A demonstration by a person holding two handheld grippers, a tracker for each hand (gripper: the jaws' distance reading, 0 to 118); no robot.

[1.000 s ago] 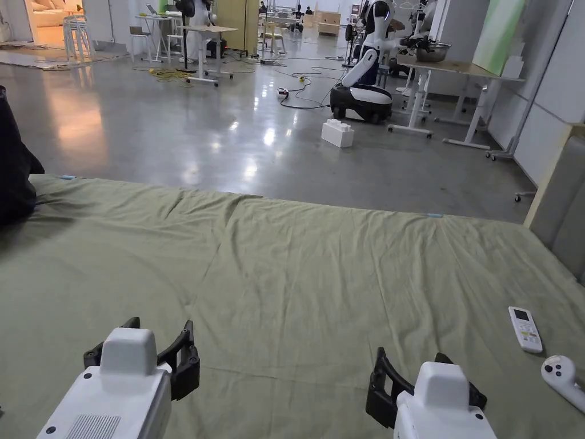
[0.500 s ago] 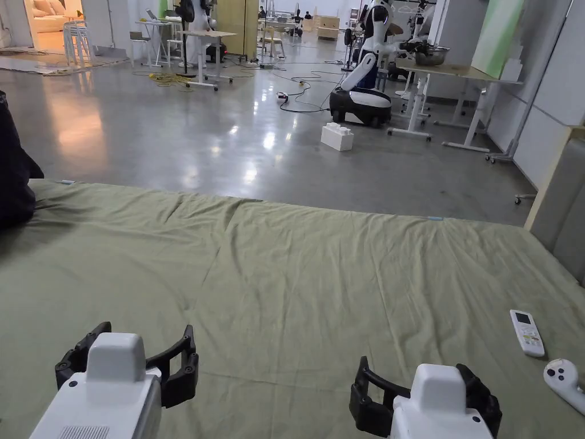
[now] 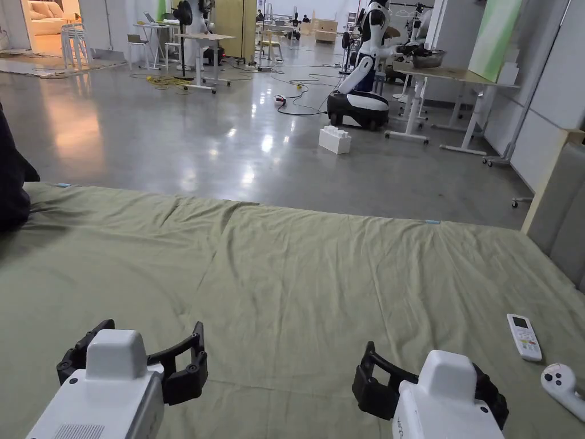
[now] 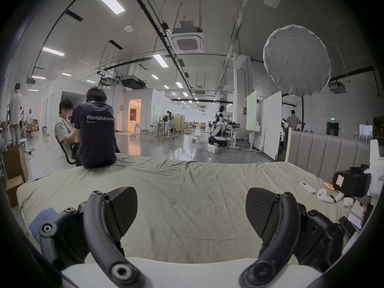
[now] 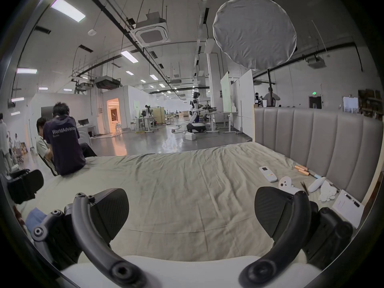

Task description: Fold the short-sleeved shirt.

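A patch of light-blue cloth (image 4: 42,216) at about 8 o'clock in the left gripper view, at the bed's near left edge, may be the short-sleeved shirt. Too little of it shows to tell.

The olive sheet (image 3: 297,268) ahead lies flat with shallow creases, which should make a good folding surface. The left gripper (image 4: 191,209) and right gripper (image 5: 191,207) hover low over its near edge, side by side. The fingers of both are spread wide and hold nothing.

The step in hand looks like fetching the garment. To do it well:
- Swing the left gripper toward 8 o'clock.
- Pinch one layer at a shoulder or hem, not a bunch.
- Take the matching corner with the right.
- Lay the garment at the sheet's middle, front down and sleeves out.

Keep it away from the remote control (image 3: 524,337) and white controller (image 3: 559,382) at 3 to 4 o'clock. Keep it away too from the person (image 4: 94,134) seated at the far left corner, about 10 o'clock.
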